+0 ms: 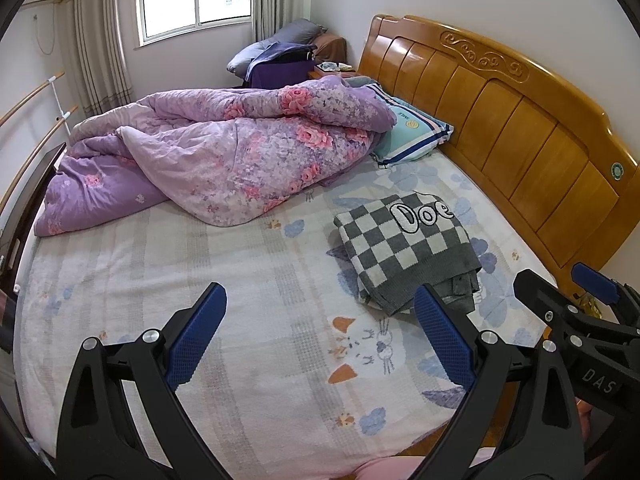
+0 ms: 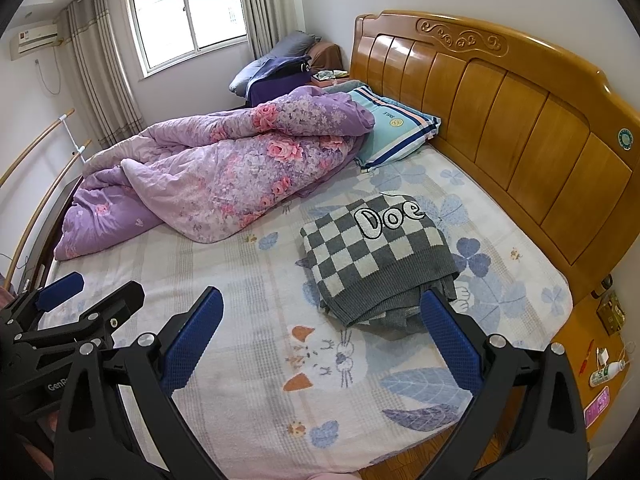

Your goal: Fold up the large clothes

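On the bed (image 2: 224,280), the folded grey-and-white checkered knit sweater (image 2: 376,256) is lying near the wooden headboard (image 2: 520,120) while you are holding the left tool (image 1: 320,340) and right tool (image 2: 320,344) open, empty.

place: home bedroom | cues: wooden bed (image 2: 520,128), quilt (image 2: 224,176), curtained window (image 2: 188,12)

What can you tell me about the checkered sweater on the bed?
The checkered sweater is a knit garment in dark grey and off-white squares, with white, black-outlined letters reading "Doe" near its far edge. It lies folded into a rough rectangle, with plain grey layers showing at its near edge. It rests on the printed bed sheet near the wooden headboard, apart from the purple floral quilt. Neither gripper touches it.
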The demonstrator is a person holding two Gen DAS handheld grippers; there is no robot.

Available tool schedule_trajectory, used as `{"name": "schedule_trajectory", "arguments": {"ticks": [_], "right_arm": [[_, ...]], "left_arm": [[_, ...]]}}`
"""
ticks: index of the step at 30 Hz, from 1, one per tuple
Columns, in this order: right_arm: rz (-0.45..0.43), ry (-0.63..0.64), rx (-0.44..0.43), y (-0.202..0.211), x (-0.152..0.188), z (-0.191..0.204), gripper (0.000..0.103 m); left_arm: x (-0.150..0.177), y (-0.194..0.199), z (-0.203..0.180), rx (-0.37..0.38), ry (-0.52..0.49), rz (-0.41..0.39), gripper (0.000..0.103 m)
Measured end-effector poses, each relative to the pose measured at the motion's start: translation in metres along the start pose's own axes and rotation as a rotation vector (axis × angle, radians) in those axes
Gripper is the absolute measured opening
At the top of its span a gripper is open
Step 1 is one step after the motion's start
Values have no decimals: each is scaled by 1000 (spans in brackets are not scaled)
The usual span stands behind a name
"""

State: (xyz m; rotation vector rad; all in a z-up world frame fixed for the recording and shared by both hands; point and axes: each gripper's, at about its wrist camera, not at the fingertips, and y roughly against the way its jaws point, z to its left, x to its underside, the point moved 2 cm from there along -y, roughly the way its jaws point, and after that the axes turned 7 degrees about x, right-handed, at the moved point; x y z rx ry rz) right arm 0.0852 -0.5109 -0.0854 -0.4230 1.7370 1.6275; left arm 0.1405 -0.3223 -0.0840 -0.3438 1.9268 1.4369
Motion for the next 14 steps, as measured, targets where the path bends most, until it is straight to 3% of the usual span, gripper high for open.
{"name": "schedule_trajectory", "arguments": {"ticks": [14], "right_arm": [[17, -8, 2, -4, 6, -1, 95]], "left_arm": [[1, -9, -5, 4, -17, 43, 95]]}}
